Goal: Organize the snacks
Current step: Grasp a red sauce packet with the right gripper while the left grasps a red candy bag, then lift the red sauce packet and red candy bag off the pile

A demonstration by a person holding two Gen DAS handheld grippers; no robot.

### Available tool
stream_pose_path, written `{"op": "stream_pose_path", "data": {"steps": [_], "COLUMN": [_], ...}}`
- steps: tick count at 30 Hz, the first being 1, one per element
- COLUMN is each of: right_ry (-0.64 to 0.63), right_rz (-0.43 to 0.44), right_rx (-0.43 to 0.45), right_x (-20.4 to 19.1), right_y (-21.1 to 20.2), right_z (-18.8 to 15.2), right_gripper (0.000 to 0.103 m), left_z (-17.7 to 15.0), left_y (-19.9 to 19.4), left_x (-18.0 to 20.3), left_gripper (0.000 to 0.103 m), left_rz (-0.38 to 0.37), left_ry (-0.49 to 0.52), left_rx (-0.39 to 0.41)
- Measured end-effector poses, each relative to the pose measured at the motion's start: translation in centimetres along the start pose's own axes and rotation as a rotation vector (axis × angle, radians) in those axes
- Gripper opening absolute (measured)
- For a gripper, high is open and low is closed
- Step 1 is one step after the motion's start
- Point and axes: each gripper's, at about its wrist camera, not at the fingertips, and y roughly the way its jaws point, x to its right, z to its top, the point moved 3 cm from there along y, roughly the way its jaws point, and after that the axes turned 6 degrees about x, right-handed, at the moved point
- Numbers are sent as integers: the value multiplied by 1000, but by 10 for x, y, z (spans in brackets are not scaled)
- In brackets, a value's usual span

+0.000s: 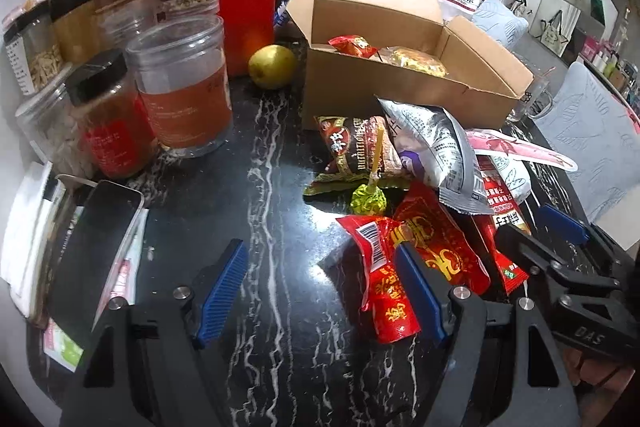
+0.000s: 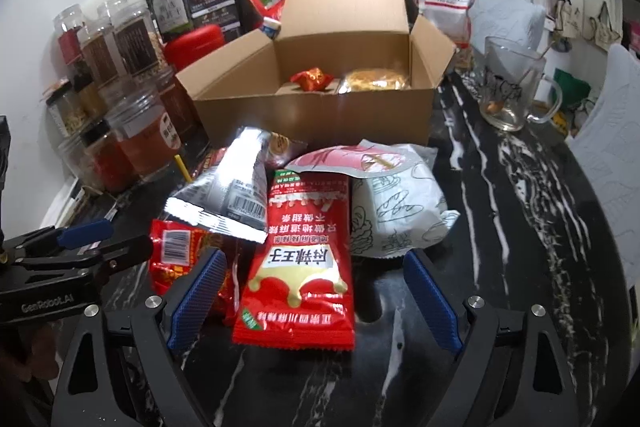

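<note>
Black marble-look tabletop with white veins, glossy enough to throw glare, and pretty crowded. The snack pile sits mid-table just in front of the open cardboard box: a flat red sachet nearest, a crinkly silver foil packet overlapping its top left corner, a puffy white paper-look bag touching its right side, and a red packet with a barcode to the left. The box already holds a red wrapped sweet and a gold-wrapped one. The right gripper has its ribbed blue pads spread wide either side of the sachet's near end, gripping nothing. The left gripper is also open and empty, over bare marble, its right pad overlapping the barcode packet. Free space is mostly the near strip and the right side by the glass mug. Along the left edge stand clear plastic jars, a red canister and a yellow-green fruit; a phone lies at the near left corner.
</note>
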Motion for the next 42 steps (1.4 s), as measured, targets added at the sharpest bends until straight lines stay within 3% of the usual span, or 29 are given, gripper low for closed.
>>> {"op": "stream_pose_path", "data": {"steps": [2, 7, 10, 18, 24, 31, 36, 42], "right_ry": [-23, -39, -31, 27, 55, 71, 68, 79], "right_rz": [-5, 36, 49, 82, 50, 55, 59, 70], "right_rx": [-5, -50, -63, -20, -26, -23, -22, -24], "right_x": [-1, -4, -2, 16, 32, 37, 38, 38], "right_y": [5, 21, 24, 2, -7, -9, -10, -9], "right_z": [1, 1, 0, -5, -12, -13, -13, -15], "right_gripper": [82, 82, 53, 51, 51, 51, 51, 51], "left_z": [-1, -1, 1, 2, 3, 6, 7, -1], "left_y": [3, 7, 6, 16, 35, 44, 36, 46], "left_x": [1, 5, 9, 36, 50, 55, 53, 52], "left_gripper": [75, 75, 75, 75, 75, 75, 75, 76], "left_rz": [-7, -47, -67, -117, -114, -108, -62, -129], "left_ry": [1, -13, -17, 19, 20, 3, 21, -41], "left_rx": [-12, -31, -30, -69, -127, -140, -112, -181]}}
